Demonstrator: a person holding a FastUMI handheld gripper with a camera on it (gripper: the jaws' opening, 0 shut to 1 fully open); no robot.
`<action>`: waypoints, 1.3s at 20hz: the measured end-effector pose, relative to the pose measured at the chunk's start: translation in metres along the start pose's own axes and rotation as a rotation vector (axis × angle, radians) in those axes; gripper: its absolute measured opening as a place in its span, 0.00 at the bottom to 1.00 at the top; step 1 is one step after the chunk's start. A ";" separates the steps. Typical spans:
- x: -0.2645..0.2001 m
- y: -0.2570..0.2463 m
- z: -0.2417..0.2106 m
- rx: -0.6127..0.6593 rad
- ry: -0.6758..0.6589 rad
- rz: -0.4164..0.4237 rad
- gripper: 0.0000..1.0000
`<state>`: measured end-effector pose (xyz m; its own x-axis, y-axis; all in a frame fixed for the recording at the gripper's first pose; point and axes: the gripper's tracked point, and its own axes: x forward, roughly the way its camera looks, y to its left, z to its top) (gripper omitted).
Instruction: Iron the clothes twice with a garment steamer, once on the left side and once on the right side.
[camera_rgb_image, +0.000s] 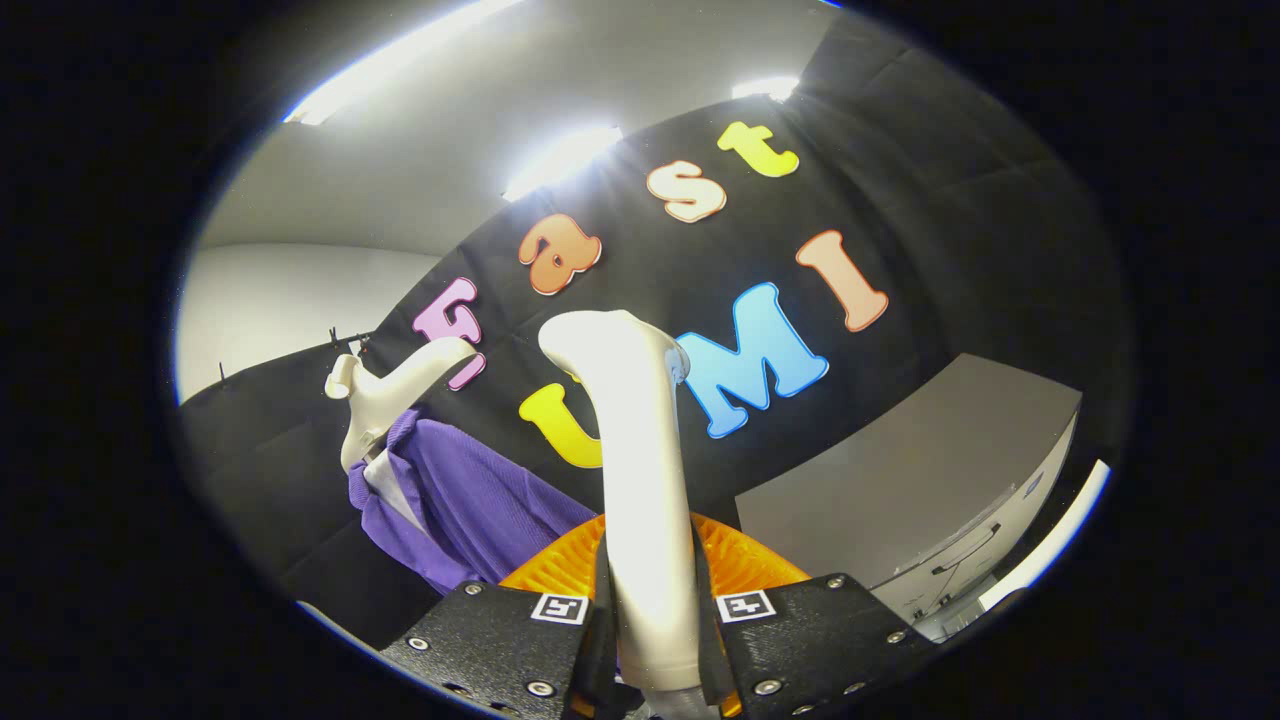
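The gripper (655, 620) is clamped on the smooth, cream plastic handle of the garment steamer (640, 470), both fingers pressing its sides. The handle rises between them to a rounded, bent head. Behind it sits a ribbed orange part (745, 560). Beyond, a purple woven shirt (480, 510) hangs on a pale hanger (385, 395) against the booth's wall; a grey cabinet (920, 470) stands opposite.

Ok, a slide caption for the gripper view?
Tongs shut on steamer handle, purple garment hanging beyond.

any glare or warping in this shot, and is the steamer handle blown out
Gripper view: ceiling lights flare white; fisheye bends the cabinet edges; the steamer handle, clamped in the gripper, is bright but keeps its shape; the purple garment reads clearly.
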<state>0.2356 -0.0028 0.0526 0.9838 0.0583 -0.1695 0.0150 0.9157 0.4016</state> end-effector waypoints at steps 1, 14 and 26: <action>-0.010 0.011 0.000 -0.029 -0.028 -0.009 0.32; -0.050 0.149 -0.046 -0.330 -0.224 -0.024 0.32; -0.006 0.168 -0.097 -0.469 -0.266 -0.145 0.33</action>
<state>0.2146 0.1890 0.0339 0.9897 -0.1286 0.0637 0.1325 0.9892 -0.0627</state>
